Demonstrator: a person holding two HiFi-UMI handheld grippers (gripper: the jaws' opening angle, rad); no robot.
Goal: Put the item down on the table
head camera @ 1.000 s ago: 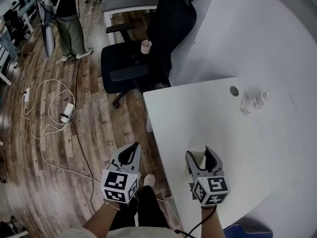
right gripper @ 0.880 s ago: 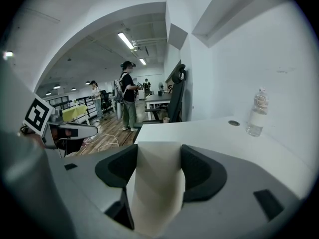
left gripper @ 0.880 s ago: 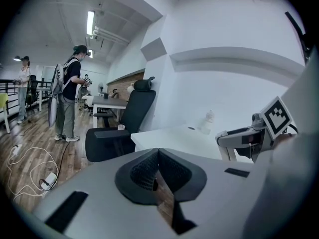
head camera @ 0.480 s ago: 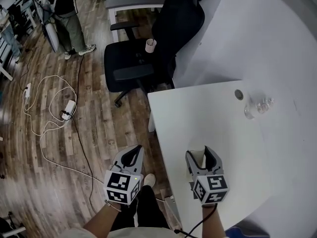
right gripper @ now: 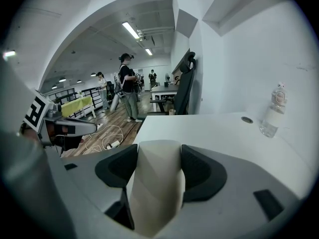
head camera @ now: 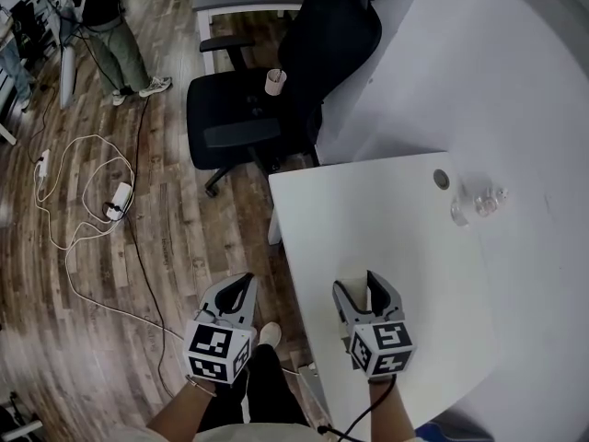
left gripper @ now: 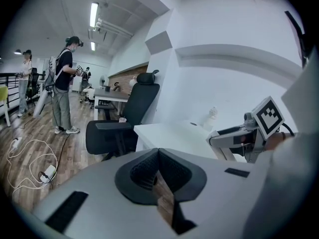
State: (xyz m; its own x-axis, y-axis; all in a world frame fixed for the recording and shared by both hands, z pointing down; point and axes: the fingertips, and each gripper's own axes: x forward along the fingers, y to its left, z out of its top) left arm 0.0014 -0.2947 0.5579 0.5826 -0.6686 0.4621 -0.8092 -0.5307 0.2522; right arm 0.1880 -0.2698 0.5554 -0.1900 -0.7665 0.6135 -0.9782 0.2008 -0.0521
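Held item: pale paper tube [right gripper: 157,188], perhaps a cup, pinched mid-wall by the right tongs [right gripper: 158,159], above the counter's [head camera: 386,219] near edge. Probably light, thin and crushable; grip gently. Left tongs [left gripper: 158,156]: pressed together, empty, over the floor. Far: clear bottle [head camera: 471,203].

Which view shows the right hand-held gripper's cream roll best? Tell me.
Right gripper view: the cream roll sits clamped in the right hand-held gripper. Head view shows a sliver; left gripper view, none.
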